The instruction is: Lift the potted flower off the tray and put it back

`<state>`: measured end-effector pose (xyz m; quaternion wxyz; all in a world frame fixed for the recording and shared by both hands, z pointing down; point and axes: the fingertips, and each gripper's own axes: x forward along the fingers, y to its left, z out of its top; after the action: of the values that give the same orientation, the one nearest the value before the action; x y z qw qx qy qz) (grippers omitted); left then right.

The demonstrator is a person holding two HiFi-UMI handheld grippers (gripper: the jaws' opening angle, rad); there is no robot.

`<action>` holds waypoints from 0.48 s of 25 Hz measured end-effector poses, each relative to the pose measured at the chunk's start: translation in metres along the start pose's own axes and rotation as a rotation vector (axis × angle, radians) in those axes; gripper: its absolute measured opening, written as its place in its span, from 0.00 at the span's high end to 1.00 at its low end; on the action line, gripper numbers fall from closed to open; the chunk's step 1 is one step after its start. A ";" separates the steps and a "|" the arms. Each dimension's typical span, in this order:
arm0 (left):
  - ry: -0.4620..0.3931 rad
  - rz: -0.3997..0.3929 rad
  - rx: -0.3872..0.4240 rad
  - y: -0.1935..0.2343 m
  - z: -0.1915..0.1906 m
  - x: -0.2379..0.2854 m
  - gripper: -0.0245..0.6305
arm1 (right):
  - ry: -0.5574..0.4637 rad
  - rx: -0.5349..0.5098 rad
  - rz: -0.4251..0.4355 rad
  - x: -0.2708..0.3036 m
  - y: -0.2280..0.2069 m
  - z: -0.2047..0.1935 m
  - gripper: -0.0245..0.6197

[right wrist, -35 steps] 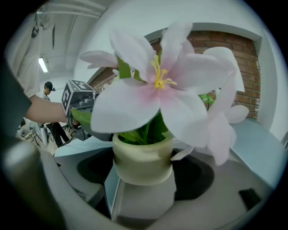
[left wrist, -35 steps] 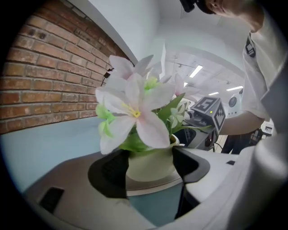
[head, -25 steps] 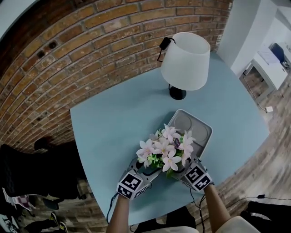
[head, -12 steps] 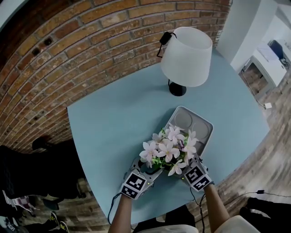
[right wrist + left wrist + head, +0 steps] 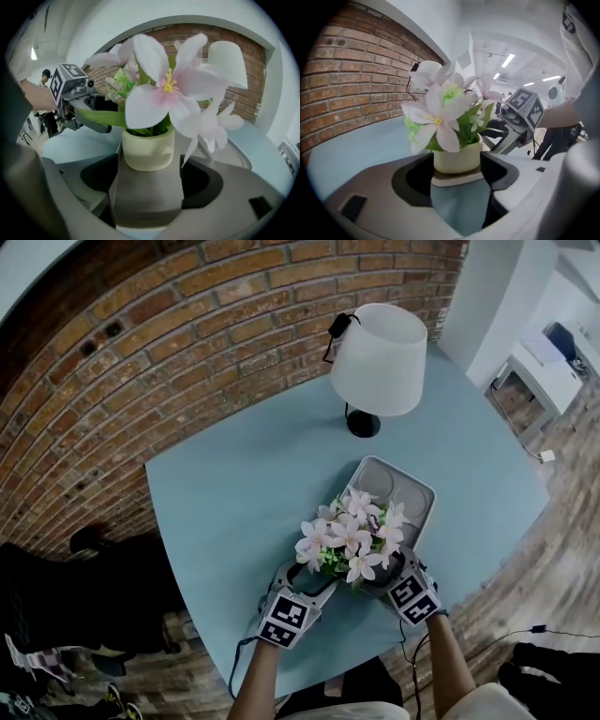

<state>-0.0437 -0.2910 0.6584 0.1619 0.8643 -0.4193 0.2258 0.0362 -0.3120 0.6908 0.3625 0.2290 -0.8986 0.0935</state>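
Observation:
The potted flower (image 5: 349, 540), pink-white blooms in a cream pot (image 5: 457, 159), stands on the near corner of the grey tray (image 5: 408, 498). My left gripper (image 5: 314, 579) comes at it from the near left. In the left gripper view its jaws stand wide, one close on each side of the pot. My right gripper (image 5: 382, 579) faces the pot (image 5: 147, 150) from the near right, over the tray (image 5: 145, 197), open, with a small gap to the pot on both sides. The blooms hide the pot in the head view.
A white-shaded lamp (image 5: 380, 362) on a black base stands at the back of the blue table (image 5: 244, 484), beyond the tray. A brick wall runs behind the table. The table's near edge lies just under my forearms.
Both grippers have drawn in closer to the pot from either side. The flower stays on the tray's near corner.

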 end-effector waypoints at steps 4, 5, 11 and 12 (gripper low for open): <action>0.000 0.008 0.001 -0.003 -0.001 -0.016 0.44 | -0.045 0.093 -0.016 -0.020 0.007 -0.001 0.29; -0.004 0.009 -0.004 -0.004 0.000 -0.020 0.44 | -0.062 0.128 -0.019 -0.026 0.009 -0.002 0.29; -0.045 0.018 -0.001 -0.013 0.003 -0.052 0.44 | -0.114 0.217 -0.104 -0.070 0.030 -0.005 0.30; -0.052 0.015 0.005 -0.016 0.004 -0.058 0.44 | -0.118 0.216 -0.122 -0.078 0.034 -0.003 0.30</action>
<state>-0.0621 -0.2454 0.6228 0.1470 0.8671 -0.4293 0.2054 0.0712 -0.2547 0.6390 0.2871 0.3261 -0.8875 0.1537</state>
